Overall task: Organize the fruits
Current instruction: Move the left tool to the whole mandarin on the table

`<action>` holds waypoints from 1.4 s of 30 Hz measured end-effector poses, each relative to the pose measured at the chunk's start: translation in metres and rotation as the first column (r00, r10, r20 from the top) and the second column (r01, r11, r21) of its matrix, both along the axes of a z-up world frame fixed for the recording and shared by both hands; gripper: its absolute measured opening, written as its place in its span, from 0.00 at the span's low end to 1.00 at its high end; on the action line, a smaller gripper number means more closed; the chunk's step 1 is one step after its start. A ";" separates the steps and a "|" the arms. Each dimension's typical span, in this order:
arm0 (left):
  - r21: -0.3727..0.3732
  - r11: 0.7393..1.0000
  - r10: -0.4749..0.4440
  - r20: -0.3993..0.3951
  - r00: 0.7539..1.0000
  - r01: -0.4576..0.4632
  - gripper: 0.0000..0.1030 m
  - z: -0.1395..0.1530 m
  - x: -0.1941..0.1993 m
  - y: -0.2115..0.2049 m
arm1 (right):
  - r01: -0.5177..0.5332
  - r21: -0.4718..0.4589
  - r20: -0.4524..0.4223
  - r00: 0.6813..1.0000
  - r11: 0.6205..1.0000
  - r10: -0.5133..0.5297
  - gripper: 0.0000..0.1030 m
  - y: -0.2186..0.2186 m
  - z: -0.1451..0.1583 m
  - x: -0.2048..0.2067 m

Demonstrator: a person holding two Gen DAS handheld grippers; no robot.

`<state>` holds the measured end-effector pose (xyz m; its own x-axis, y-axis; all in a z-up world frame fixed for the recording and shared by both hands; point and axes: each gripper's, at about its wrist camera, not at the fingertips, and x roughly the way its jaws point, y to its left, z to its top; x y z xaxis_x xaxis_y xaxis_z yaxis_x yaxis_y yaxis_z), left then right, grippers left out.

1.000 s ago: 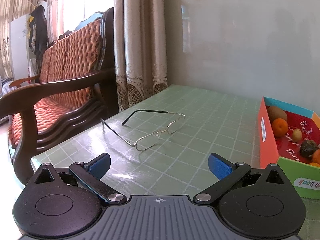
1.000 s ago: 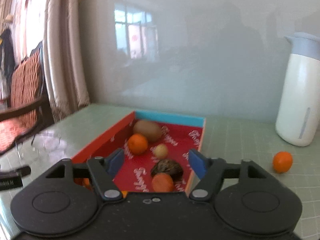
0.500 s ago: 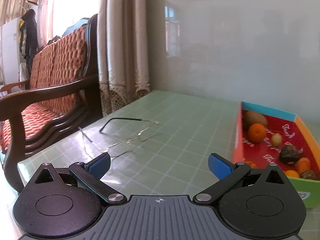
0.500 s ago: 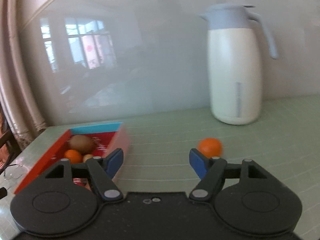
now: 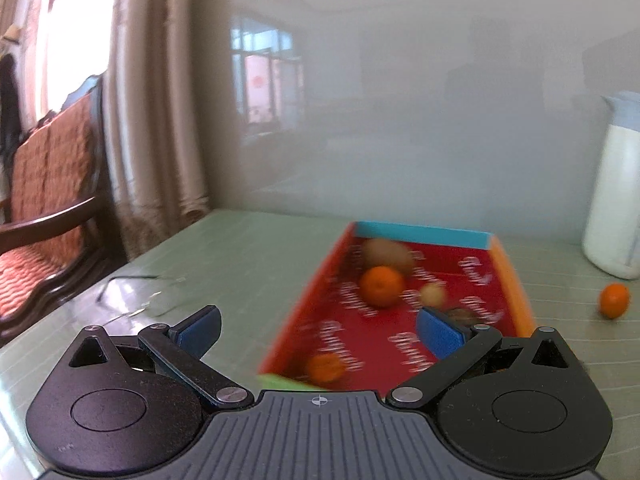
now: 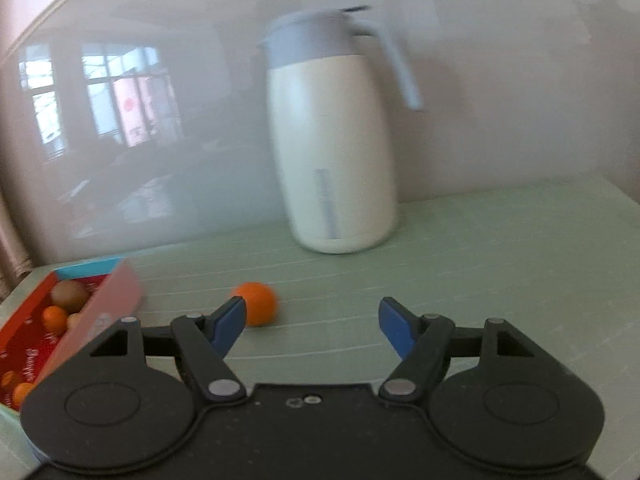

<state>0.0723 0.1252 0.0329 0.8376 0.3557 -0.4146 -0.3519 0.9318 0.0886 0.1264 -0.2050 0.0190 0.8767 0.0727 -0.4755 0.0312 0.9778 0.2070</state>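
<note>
Right gripper [image 6: 310, 320], nearest the lens: jaws spread, nothing between the blue pads [image 6: 394, 326]. Just beyond the left pad, partly hidden by it, a loose orange fruit, probably a mandarin [image 6: 258, 304], lies on the green gridded tabletop [image 6: 500, 260], apart from the box. The mandarin sits left of the gripper's centre line, so the approach should shift that way until the fruit is midway between the pads, then lower and close gently; round fruit rolls if nudged by one pad first.

Left gripper [image 5: 318, 326]: jaws likewise apart and empty, hovering at the near end of the red-lined box [image 5: 512, 280], which holds a kiwi [image 5: 386, 254], a mandarin inside [image 5: 380, 286], a small pale fruit [image 5: 432, 294] and others blurred.

Farther back, a white jug with a grey lid [image 6: 332, 140] stands against the wall, well behind the loose fruit.
</note>
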 end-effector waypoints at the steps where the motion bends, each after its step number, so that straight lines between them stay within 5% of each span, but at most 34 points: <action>1: 0.002 1.000 -0.012 0.000 1.000 0.012 1.00 0.001 0.003 -0.007 | 0.017 0.009 0.000 1.000 1.000 -0.017 0.71 -0.009 -0.002 0.000; 15: -0.003 0.987 -0.159 0.015 0.987 0.159 1.00 0.003 0.047 -0.095 | 0.209 0.020 -0.025 0.978 0.978 -0.208 0.71 -0.106 -0.020 -0.008; 42: 0.002 0.930 -0.367 -0.060 0.928 0.368 0.99 -0.025 0.101 -0.206 | 0.423 0.018 -0.033 0.906 0.906 -0.422 0.71 -0.202 -0.036 -0.035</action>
<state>0.1736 -0.0808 0.0076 0.8856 0.0334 -0.4633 0.0210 0.9935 0.1118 0.0915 -0.4071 -0.0172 0.8145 -0.2898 -0.5026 0.4462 0.8666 0.2233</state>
